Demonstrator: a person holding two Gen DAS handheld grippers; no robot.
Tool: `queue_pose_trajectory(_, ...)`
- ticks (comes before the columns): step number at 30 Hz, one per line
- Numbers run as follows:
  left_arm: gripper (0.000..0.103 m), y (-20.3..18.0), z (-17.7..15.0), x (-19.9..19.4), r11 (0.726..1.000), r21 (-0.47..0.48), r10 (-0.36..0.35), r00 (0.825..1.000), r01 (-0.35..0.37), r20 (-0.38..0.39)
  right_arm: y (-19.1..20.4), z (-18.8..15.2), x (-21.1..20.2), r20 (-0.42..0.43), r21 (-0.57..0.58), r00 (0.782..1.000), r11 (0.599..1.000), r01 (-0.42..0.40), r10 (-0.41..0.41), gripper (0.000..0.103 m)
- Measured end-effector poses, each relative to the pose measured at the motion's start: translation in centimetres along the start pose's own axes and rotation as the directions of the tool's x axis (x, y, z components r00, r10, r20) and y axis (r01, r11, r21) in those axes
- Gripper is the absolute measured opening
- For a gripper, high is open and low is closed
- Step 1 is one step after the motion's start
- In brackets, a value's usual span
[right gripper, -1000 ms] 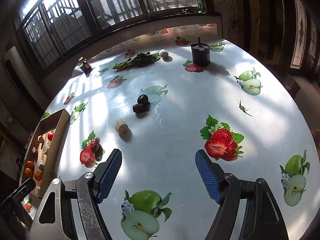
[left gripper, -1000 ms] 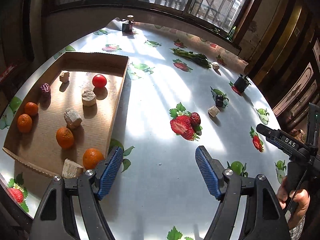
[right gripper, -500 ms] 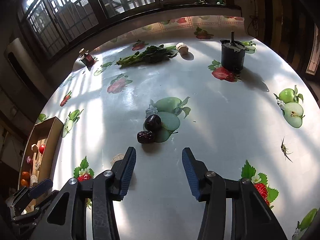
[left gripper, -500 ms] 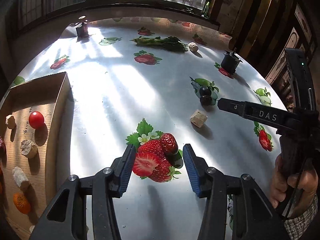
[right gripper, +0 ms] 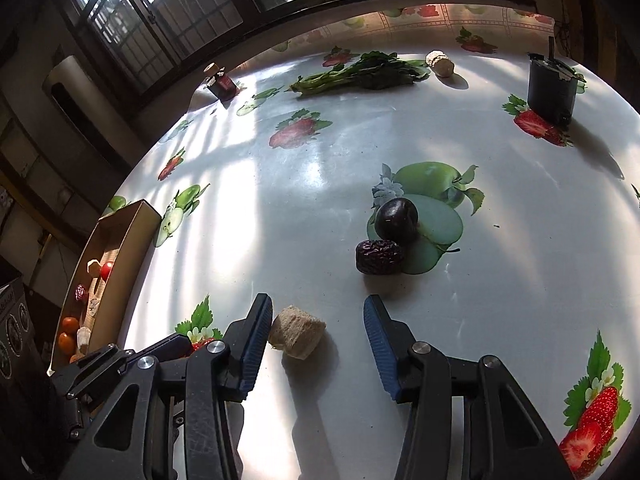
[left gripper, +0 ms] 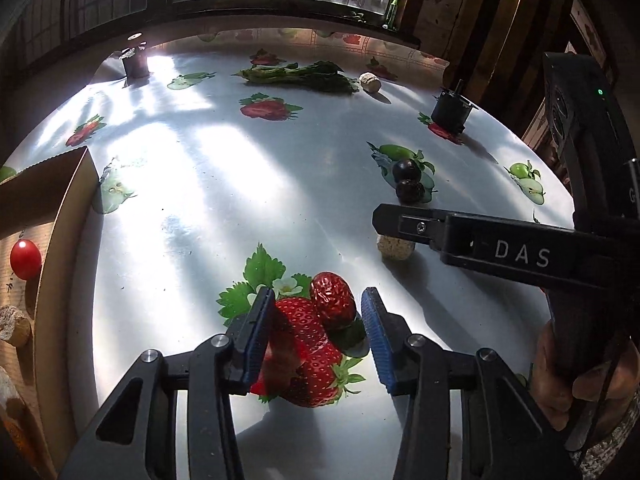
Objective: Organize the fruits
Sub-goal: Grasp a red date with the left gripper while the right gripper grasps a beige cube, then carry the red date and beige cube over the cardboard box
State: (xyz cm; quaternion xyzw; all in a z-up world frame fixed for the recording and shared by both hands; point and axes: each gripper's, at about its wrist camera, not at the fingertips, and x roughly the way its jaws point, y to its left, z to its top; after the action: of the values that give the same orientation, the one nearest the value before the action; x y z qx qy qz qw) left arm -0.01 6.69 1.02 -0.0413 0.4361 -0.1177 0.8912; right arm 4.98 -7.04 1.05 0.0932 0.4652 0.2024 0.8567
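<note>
A real red strawberry [left gripper: 333, 300] lies on a printed strawberry picture. My left gripper [left gripper: 318, 322] straddles it, jaws closing, and the pads stand just clear of the fruit. My right gripper [right gripper: 318, 328] is open around a tan chunk [right gripper: 298, 336] that sits against its left finger [right gripper: 256, 332]. In the left wrist view the right gripper's black finger [left gripper: 404, 224] hangs over that chunk [left gripper: 396, 246]. A dark plum [right gripper: 396, 220] and a dried date [right gripper: 378, 256] lie just beyond.
A cardboard tray [left gripper: 60, 216] at the left holds a cherry tomato [left gripper: 25, 254], oranges and tan chunks. Leafy greens [right gripper: 360, 72], another tan chunk [right gripper: 440, 65], a black pot [right gripper: 550, 88] and a small jar [right gripper: 222, 82] stand at the far side. A person's hand [left gripper: 560, 380] grips the right tool.
Both grippers moved forward and down and narrowed their jaws. The left one now brackets the strawberry. The right one came down around the tan chunk.
</note>
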Motion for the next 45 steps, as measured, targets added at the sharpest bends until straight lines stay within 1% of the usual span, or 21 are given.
queue_pose_trajectory(3, 0.043, -0.1, 0.1, 0.1, 1.0, 0.005, -0.014, 1.0, 0.014, 0.01, 0.2, -0.1, 0.1, -0.001, -0.001, 1.0, 1.0, -0.013, 0.013, 0.051)
queue_pose_trajectory(4, 0.04, 0.0, 0.1, 0.1, 0.999, 0.002, -0.033, 0.999, 0.033, 0.011, 0.3, -0.1, 0.0, -0.003, 0.001, 1.0, 1.0, -0.019, 0.019, 0.051)
queue_pose_trajectory(5, 0.022, 0.2, 0.1, 0.2, 0.999, -0.006, -0.044, 0.999, 0.044, 0.01, 0.4, -0.2, 0.1, -0.005, -0.001, 1.0, 1.0, -0.021, 0.021, 0.048)
queue_pose_trajectory(7, 0.023, 0.6, 0.2, 0.3, 0.997, -0.023, -0.067, 0.998, 0.068, 0.009, 0.8, -0.4, 0.2, -0.007, -0.015, 1.0, 1.0, -0.008, 0.008, 0.04)
queue_pose_trajectory(10, 0.023, 0.7, 0.1, 0.2, 0.996, -0.028, -0.082, 0.997, 0.082, 0.014, 1.4, -0.6, 0.2, -0.007, -0.043, 1.0, 0.999, 0.004, -0.004, 0.034)
queue_pose_trajectory(13, 0.023, 1.0, 0.1, 0.1, 0.994, -0.04, -0.099, 0.995, 0.1, 0.025, 1.6, -0.7, 0.2, 0.0, -0.047, 1.0, 0.999, 0.013, -0.013, 0.033)
queue_pose_trajectory(16, 0.023, 1.4, 0.2, 0.1, 0.99, -0.065, -0.123, 0.992, 0.125, 0.031, 1.2, -0.8, -0.1, 0.012, -0.027, 1.0, 1.0, 0.01, -0.009, 0.033)
queue_pose_trajectory(22, 0.023, 1.7, 0.1, -0.5, 0.991, -0.077, -0.107, 0.993, 0.111, 0.052, 1.1, -1.0, -1.4, 0.042, 0.01, 0.999, 1.0, -0.007, 0.006, 0.033)
queue_pose_trajectory(24, 0.023, 2.0, 0.0, -1.6, 0.991, -0.09, -0.094, 0.994, 0.099, 0.063, 1.7, -1.2, -2.4, 0.055, 0.018, 0.998, 1.0, -0.022, 0.021, 0.033)
queue_pose_trajectory(26, 0.023, 2.7, -0.2, -3.6, 0.986, -0.117, -0.107, 0.99, 0.118, 0.096, 2.6, -1.6, -3.7, 0.067, 0.016, 0.997, 0.999, -0.045, 0.044, 0.034)
queue_pose_trajectory(28, 0.023, 3.6, -0.7, -6.1, 0.984, -0.134, -0.101, 0.987, 0.118, 0.127, 3.9, -2.0, -4.9, 0.082, -0.003, 0.995, 0.999, -0.05, 0.05, 0.034)
queue_pose_trajectory(29, 0.023, 4.0, -0.9, -7.3, 0.984, -0.138, -0.09, 0.986, 0.11, 0.141, 4.7, -2.1, -5.4, 0.087, -0.014, 0.995, 0.998, -0.058, 0.059, 0.034)
queue_pose_trajectory(31, 0.023, 5.4, -1.6, -9.8, 0.988, -0.143, -0.034, 0.985, 0.059, 0.169, 6.4, -2.3, -6.1, 0.093, -0.033, 0.993, 0.997, -0.076, 0.078, 0.034)
queue_pose_trajectory(33, 0.023, 7.3, -2.5, -12.2, 0.986, -0.165, 0.042, 0.98, -0.009, 0.196, 8.3, -2.6, -6.4, 0.089, -0.051, 0.99, 0.993, -0.102, 0.107, 0.034)
queue_pose_trajectory(35, 0.023, 10.1, -3.6, -14.3, 0.974, -0.211, 0.123, 0.971, -0.079, 0.205, 10.6, -3.0, -6.5, 0.08, -0.078, 0.987, 0.988, -0.135, 0.141, 0.034)
queue_pose_trajectory(37, 0.023, 12.9, -4.6, -16.0, 0.953, -0.267, 0.199, 0.959, -0.142, 0.2, 13.1, -3.4, -6.2, 0.068, -0.113, 0.983, 0.98, -0.164, 0.173, 0.034)
queue_pose_trajectory(38, 0.023, 14.3, -5.2, -16.6, 0.938, -0.293, 0.245, 0.951, -0.184, 0.187, 14.4, -3.7, -6.0, 0.059, -0.132, 0.98, 0.974, -0.182, 0.191, 0.034)
queue_pose_trajectory(40, 0.023, 16.8, -6.3, -17.5, 0.906, -0.335, 0.326, 0.931, -0.258, 0.165, 17.0, -4.2, -5.2, 0.035, -0.17, 0.975, 0.963, -0.209, 0.218, 0.034)
queue_pose_trajectory(41, 0.023, 17.9, -6.8, -17.7, 0.892, -0.354, 0.353, 0.923, -0.283, 0.152, 18.4, -4.4, -4.6, 0.018, -0.189, 0.974, 0.957, -0.22, 0.228, 0.034)
queue_pose_trajectory(43, 0.023, 19.8, -7.8, -17.9, 0.869, -0.384, 0.382, 0.916, -0.313, 0.118, 20.7, -4.9, -3.2, -0.014, -0.218, 0.97, 0.946, -0.238, 0.241, 0.034)
queue_pose_trajectory(45, 0.023, 21.2, -8.6, -17.7, 0.855, -0.403, 0.392, 0.915, -0.326, 0.09, 22.8, -5.5, -1.7, -0.046, -0.248, 0.97, 0.937, -0.244, 0.24, 0.034)
